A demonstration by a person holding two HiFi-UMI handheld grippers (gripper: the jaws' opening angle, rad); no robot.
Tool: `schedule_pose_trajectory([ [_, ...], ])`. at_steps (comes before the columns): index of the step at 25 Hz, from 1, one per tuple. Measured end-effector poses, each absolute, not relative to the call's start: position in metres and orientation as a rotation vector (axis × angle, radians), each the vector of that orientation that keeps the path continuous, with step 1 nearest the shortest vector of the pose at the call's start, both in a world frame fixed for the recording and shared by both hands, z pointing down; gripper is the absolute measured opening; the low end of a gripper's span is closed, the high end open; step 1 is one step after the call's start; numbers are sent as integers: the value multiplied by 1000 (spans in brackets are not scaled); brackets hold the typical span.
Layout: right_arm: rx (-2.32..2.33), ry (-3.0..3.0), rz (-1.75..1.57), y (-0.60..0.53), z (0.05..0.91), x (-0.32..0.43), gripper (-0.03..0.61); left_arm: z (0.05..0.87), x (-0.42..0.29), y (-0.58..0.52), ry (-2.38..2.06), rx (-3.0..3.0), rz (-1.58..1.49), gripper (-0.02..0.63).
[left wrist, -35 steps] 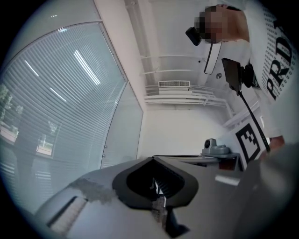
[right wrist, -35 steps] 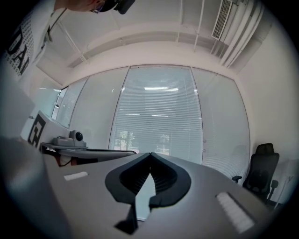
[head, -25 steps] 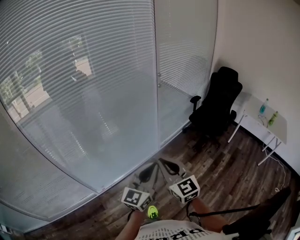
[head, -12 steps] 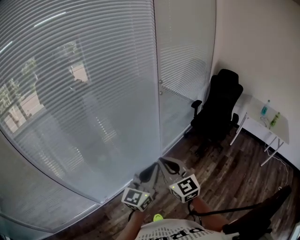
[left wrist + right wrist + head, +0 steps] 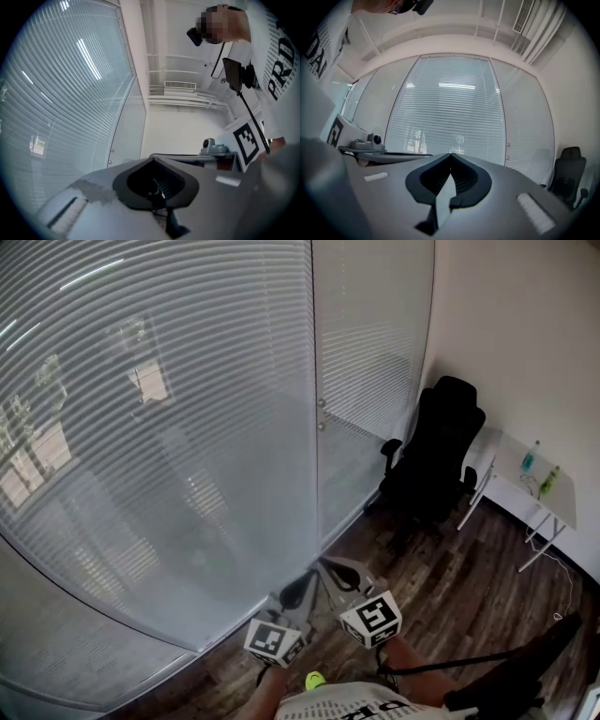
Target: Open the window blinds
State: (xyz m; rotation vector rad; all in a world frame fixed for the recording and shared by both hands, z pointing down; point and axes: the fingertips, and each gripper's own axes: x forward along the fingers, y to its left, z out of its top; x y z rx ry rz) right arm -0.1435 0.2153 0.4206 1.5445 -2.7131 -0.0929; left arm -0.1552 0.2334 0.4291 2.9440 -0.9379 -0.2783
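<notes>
Blinds [image 5: 169, 427]: hung lowered over the glass.
Left gripper [image 5: 304, 577]: jaws were together, nothing held.
Right gripper [image 5: 323, 564]: jaws were together, nothing held.
Chair [image 5: 436, 456]: stood in the corner.

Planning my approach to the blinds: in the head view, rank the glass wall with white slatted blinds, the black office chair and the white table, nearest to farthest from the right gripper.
1. glass wall with white slatted blinds: just ahead and left of the right gripper.
2. black office chair: ahead to the right, in the corner.
3. white table: far right by the wall, beyond the chair.
</notes>
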Motion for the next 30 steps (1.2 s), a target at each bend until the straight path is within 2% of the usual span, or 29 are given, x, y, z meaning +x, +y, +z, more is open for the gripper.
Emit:
schedule_pose_trajectory([
  [9, 1467, -2758, -50, 190, 446, -135, 3, 452, -146, 210, -1014, 2900, -271, -8],
  [24, 1347, -2847, -97, 71, 424, -41, 3, 434, -51, 89, -1185, 2878, -251, -8],
  [30, 1248, -2872, -128, 48, 423, -31, 4, 431, -40, 61, -1279, 2855, -267, -8],
])
